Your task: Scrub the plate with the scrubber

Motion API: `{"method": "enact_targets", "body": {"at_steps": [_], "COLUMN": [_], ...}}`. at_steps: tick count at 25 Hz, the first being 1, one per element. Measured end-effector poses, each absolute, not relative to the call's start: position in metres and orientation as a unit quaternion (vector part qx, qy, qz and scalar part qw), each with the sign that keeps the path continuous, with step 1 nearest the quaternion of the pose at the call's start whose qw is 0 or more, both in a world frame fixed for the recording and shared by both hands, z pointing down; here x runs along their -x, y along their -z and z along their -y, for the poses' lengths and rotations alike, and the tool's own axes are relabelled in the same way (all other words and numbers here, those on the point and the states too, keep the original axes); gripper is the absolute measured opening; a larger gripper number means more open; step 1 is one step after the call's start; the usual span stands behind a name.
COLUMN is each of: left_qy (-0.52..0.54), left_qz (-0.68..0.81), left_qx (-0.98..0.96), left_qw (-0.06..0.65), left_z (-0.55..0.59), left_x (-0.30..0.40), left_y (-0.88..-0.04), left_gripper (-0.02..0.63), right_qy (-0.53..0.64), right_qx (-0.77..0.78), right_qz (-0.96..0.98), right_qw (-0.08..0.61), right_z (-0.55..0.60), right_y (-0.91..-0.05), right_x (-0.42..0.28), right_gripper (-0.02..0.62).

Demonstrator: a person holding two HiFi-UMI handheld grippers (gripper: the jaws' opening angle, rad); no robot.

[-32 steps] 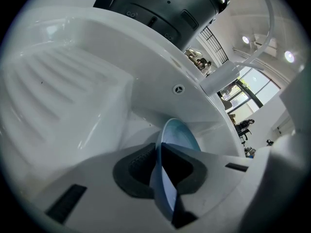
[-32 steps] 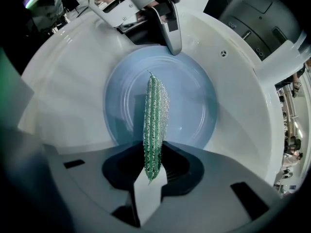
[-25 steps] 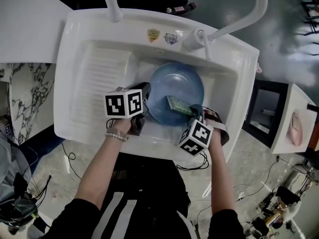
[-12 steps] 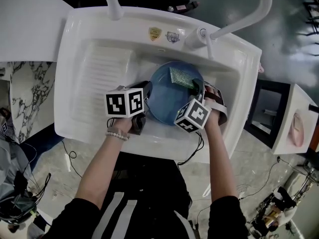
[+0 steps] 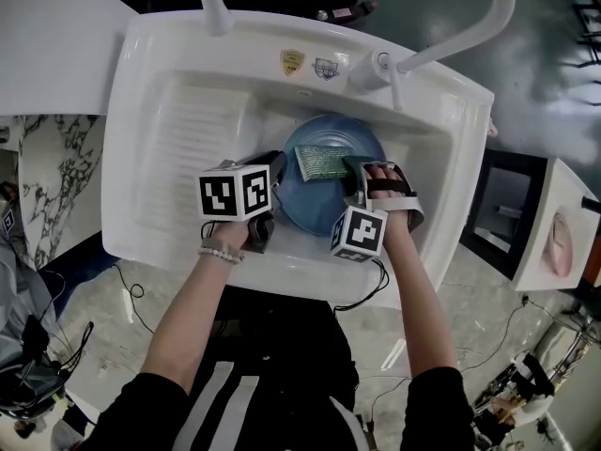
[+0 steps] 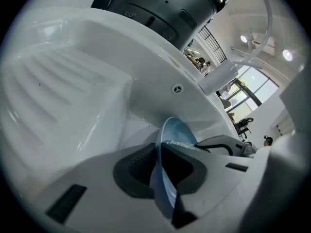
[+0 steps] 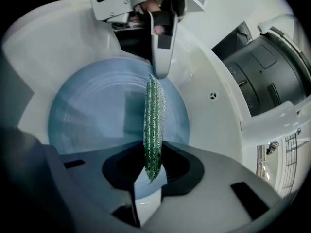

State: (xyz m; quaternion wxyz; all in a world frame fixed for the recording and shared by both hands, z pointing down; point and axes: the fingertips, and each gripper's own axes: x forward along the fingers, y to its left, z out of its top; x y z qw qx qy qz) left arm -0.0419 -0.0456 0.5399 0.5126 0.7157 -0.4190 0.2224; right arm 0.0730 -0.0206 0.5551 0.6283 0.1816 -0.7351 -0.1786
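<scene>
The right gripper (image 7: 150,171) is shut on the green scrubber (image 7: 154,125). The scrubber is pinched edge-on between the jaws, and its free end is laid on the upper part of the blue plate (image 5: 315,209). The left gripper (image 6: 163,176) is held narrow — its pads are clamped on the plate's left rim. The plate is contained in the basin of the white sink (image 5: 150,54), just to the right of the ribbed washboard slope (image 5: 202,125), and the scrubber is the one thing seen on it. Two small badge stickers are fixed on the sink's back ledge beside the tap base (image 5: 368,71) — a gold one (image 5: 292,62) and a darker one (image 5: 325,68). Their print is too small to be read. Black-and-white square markers are carried on each gripper's cube.
</scene>
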Motion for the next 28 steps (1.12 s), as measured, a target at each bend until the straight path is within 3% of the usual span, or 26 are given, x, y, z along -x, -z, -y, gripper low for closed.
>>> {"method": "enact_targets", "body": {"at_steps": [10,22,28], "left_qy": [-0.226,-0.224,-0.224], "left_qz": [0.417,0.422,0.419], "left_qx": [-0.717,-0.720,-0.723], "left_qw": [0.511,0.504,0.503], "left_z": [0.046,0.047,0.047], "left_x": [0.042,0.043,0.042], "left_y": [-0.540,-0.539,-0.538], "left_gripper": [0.032,0.032,0.032], "right_qy": [0.232,0.109,0.068], "right_qx": [-0.073,0.061,-0.005], "right_qz": [0.745,0.745,0.754], "right_qw": [0.621,0.655,0.654], "right_z": [-0.029,-0.092,-0.070], "right_y": [-0.546,-0.554,-0.538], "right_x": [-0.057,-0.084,-0.101], "right_gripper": [0.092,0.092,0.092]}}
